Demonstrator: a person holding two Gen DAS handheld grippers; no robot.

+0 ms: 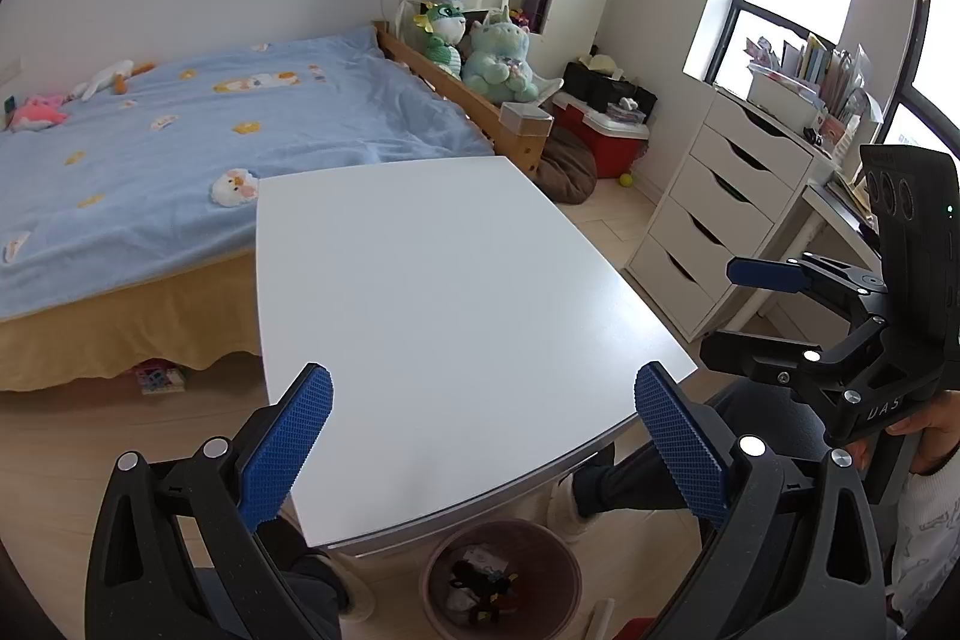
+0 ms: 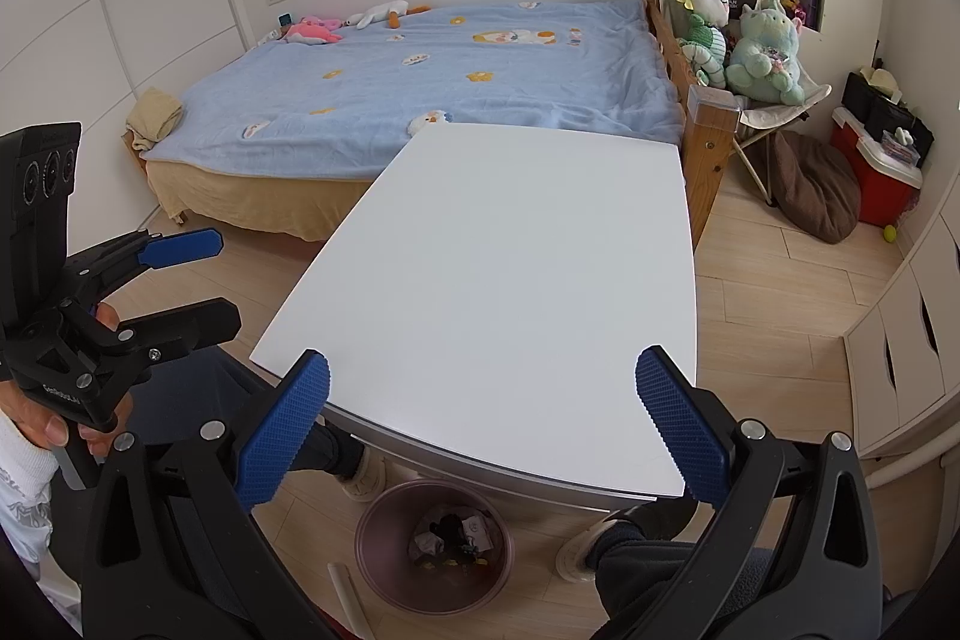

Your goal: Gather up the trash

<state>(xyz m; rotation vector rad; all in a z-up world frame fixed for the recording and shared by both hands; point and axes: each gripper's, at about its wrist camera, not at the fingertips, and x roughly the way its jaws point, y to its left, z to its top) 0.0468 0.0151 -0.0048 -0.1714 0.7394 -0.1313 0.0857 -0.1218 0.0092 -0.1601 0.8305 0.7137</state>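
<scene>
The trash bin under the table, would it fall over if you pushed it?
Probably it would slide rather than tip: the trash bin looks wide, round and low. It likely feels light, since only a few crumpled scraps lie at its bottom. On the smooth wooden floor a nudge should move it easily.

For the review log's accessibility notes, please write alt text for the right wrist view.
An open right hand-held gripper hangs over a bare white table, with a trash bin holding crumpled scraps on the floor below. The left hand-held gripper, also open, is at left; a blue-covered bed lies behind.
</scene>
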